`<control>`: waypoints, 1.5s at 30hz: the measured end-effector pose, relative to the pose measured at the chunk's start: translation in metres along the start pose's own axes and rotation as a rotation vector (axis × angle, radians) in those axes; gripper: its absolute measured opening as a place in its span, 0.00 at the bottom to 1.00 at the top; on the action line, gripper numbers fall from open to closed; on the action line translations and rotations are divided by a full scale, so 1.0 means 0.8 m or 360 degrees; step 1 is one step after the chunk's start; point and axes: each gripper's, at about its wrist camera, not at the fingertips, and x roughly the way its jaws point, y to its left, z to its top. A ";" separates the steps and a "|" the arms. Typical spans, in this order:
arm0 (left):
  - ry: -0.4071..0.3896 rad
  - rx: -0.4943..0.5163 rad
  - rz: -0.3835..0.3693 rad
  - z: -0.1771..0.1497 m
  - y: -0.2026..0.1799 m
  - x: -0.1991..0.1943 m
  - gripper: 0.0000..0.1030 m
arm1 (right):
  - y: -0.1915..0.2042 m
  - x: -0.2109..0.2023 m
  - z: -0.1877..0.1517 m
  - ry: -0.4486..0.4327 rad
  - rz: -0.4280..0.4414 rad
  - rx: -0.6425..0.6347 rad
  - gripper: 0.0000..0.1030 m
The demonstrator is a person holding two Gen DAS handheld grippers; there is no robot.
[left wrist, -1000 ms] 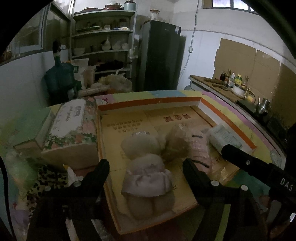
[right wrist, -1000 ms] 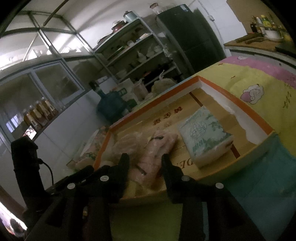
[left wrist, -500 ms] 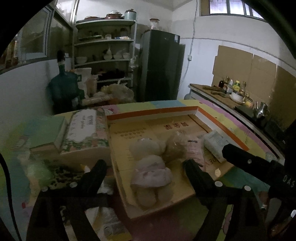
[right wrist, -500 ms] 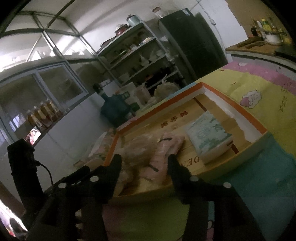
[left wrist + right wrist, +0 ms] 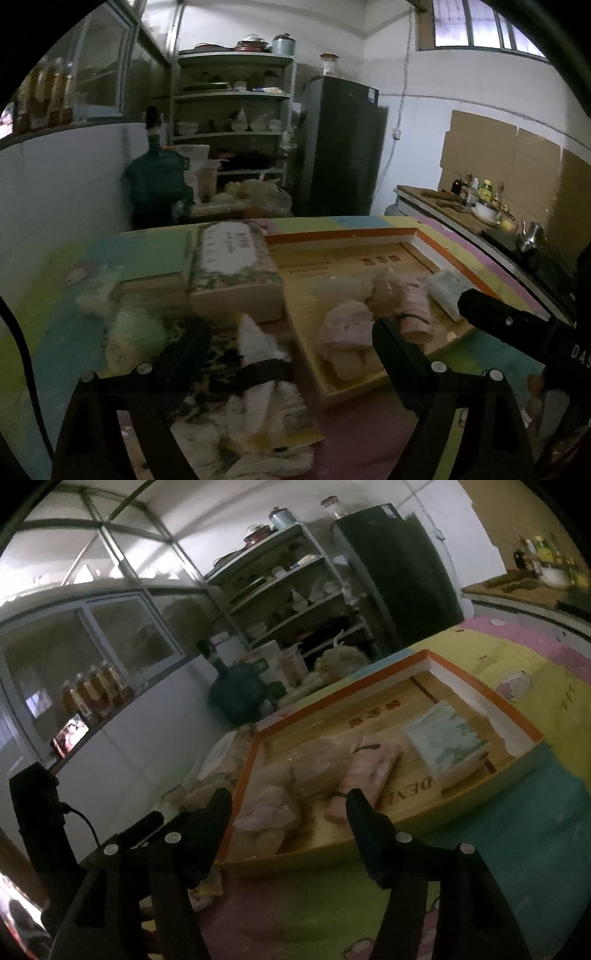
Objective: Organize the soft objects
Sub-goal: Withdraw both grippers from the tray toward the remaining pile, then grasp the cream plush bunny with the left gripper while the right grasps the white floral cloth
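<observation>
A: Container?

B: One shallow cardboard tray (image 5: pixel 343 236) with an orange rim is seen lying on the counter (image 5: pixel 332 221), which is covered by a pastel patchwork mat. In the right wrist view the same tray (image 5: pixel 491 698) is seen tilted by the lens.

A: Contents?

B: Four soft things are counted. A plush toy (image 5: pixel 347 332) in a pale pink dress is laid at the near left of the tray, feet toward the near rim. A crinkled clear bag (image 5: pixel 384 288) is placed just behind it, touching. A pink rolled cloth (image 5: pixel 415 314) is laid beside the bag. A white-and-green tissue pack (image 5: pixel 443 738) is set at the right side, near the right wall.

A: Outside the tray?

B: A floral tissue box (image 5: pixel 232 269) is seen just left of the tray, touching its left wall. A flat box (image 5: pixel 151 288) is placed left of that. A heap of crumpled cloth (image 5: pixel 258 391), partly leopard print, is piled on the counter in front of them; details are blurred.

A: Jaws?

B: Left gripper (image 5: pixel 288 350): jaws spread wide, nothing held, positioned over the cloth heap. Right gripper (image 5: pixel 288 812): jaws spread wide, nothing held, positioned at the near rim of the tray, framing the plush toy (image 5: pixel 266 812).
</observation>
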 end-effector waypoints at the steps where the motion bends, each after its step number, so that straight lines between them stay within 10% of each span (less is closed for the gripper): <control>1: -0.0008 -0.0011 0.0011 -0.001 0.006 -0.004 0.86 | 0.005 0.001 -0.001 0.0005 -0.0005 -0.0012 0.65; 45: -0.0059 -0.0287 0.0273 -0.064 0.181 -0.072 0.86 | 0.174 0.063 -0.089 0.0292 0.0060 -0.0546 0.67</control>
